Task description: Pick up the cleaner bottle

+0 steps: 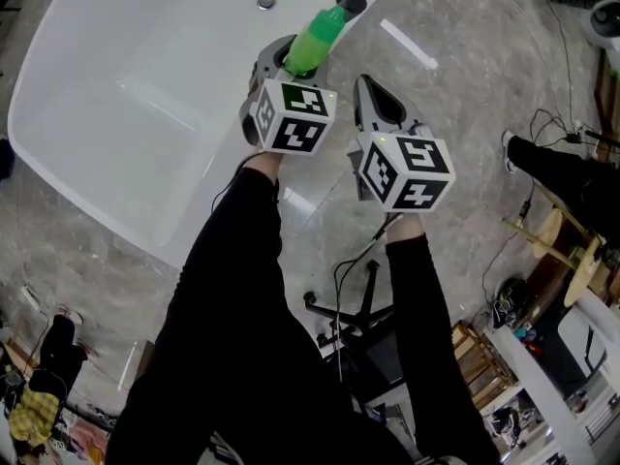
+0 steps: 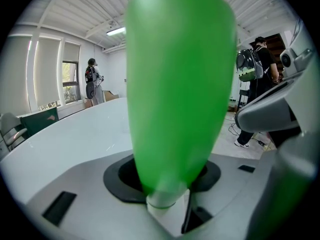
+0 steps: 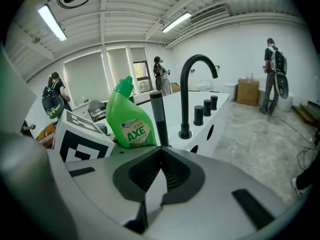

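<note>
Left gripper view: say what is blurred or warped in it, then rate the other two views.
Left gripper view: the green bottle fills the frame as a soft blur. Right gripper view: its label is sharp, ceiling lamps glare, walls bow. Head view: even light, faint sheen on the bathtub.

Green cleaner bottle (image 1: 316, 37) in left hand-held gripper (image 1: 288, 61)

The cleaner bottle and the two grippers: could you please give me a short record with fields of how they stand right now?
bottle: green cleaner bottle, at the rim of the white bathtub, near the black tap
left gripper: jaws closed on the bottle's body
right gripper: jaws together, nothing between them, just right of the left one
lifted: cannot tell, as the bottle's base is hidden
</note>
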